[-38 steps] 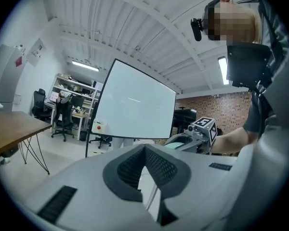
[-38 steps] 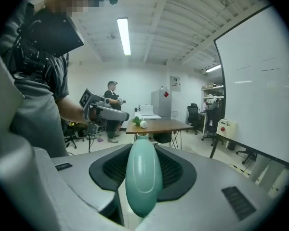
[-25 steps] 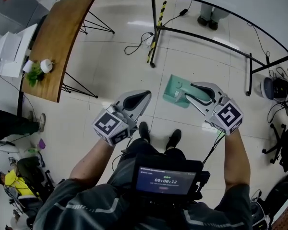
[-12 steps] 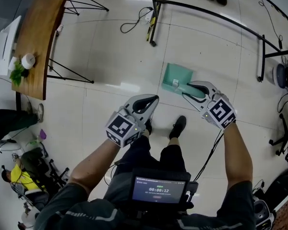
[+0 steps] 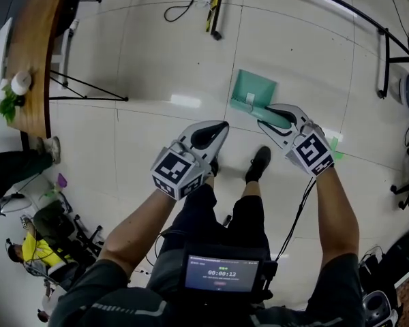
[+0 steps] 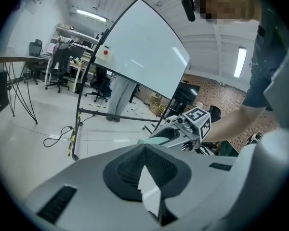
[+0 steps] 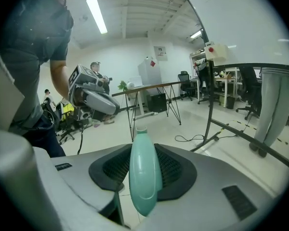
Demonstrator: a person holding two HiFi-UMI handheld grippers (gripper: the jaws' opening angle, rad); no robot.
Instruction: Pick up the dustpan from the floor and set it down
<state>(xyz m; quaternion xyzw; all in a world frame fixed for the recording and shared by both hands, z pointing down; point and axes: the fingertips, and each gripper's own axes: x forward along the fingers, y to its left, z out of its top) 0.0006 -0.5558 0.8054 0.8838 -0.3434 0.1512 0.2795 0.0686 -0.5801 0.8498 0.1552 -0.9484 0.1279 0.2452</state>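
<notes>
"Two grippers, then. What did each of yours have?"

"My right gripper (image 5: 270, 117) was clenched on the dustpan (image 5: 253, 90). Its teal handle (image 7: 143, 177) stood between my dark pads, pressed from both sides, with the open end of the handle poking out past the tips."

"And the left?"

"My left gripper (image 5: 219, 129) had its jaws drawn together at the tips, nothing between them. It hung just beside the right one, a little nearer my body."

"Where was the dustpan itself?"

"Out in front of me, over the pale tiled floor (image 5: 157, 67), with its pan pointing away from me beyond my right jaws. I could not tell whether its edge touched the tiles."

"Anything close by?"

"My black shoe (image 5: 260, 162) was just below the right gripper in the head view. A wooden table (image 5: 37, 46) stood well apart at the left."
</notes>
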